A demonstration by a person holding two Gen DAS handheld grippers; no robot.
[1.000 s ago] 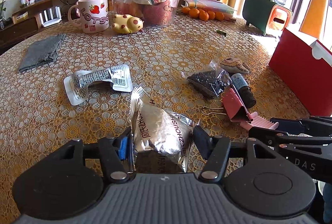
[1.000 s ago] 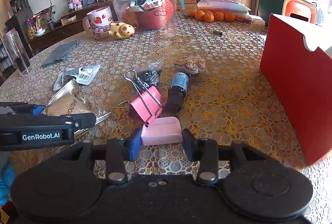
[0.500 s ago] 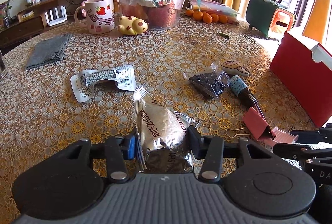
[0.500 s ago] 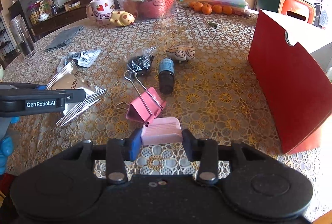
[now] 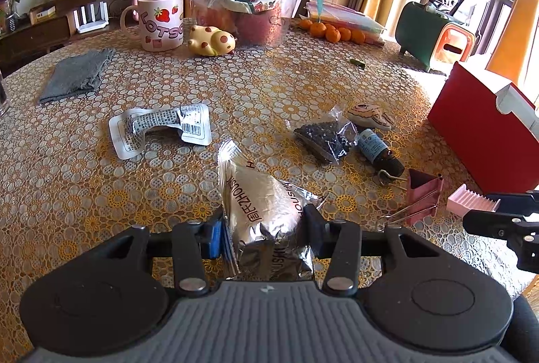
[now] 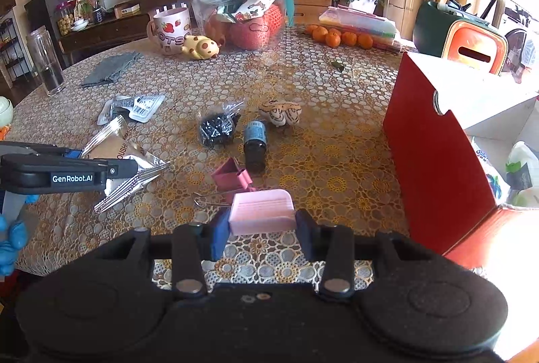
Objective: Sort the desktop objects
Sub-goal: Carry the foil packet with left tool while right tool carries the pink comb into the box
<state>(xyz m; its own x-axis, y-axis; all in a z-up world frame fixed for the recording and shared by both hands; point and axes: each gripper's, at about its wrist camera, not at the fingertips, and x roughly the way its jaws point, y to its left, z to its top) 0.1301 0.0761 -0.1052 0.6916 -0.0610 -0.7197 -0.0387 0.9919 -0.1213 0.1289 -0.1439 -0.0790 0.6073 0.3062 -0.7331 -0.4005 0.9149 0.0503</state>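
Foil snack pouch [image 5: 266,211] sits clamped betw. the jaws of our left gripper [image 5: 264,228], held just above the bench [image 5: 84,181]. Our right gripper [image 6: 261,220] has its jaws closed on a pink ribbed block [image 6: 261,211], near the red box [image 6: 434,157] on the right. On the bench w/ lace cloth: pink binder clip [image 6: 232,177], dark bottle [image 6: 255,145] lying on its side, bag of black bits [image 6: 217,127], barcode blister pack [image 5: 158,127], strawberry mug [image 5: 161,21] at the far side.
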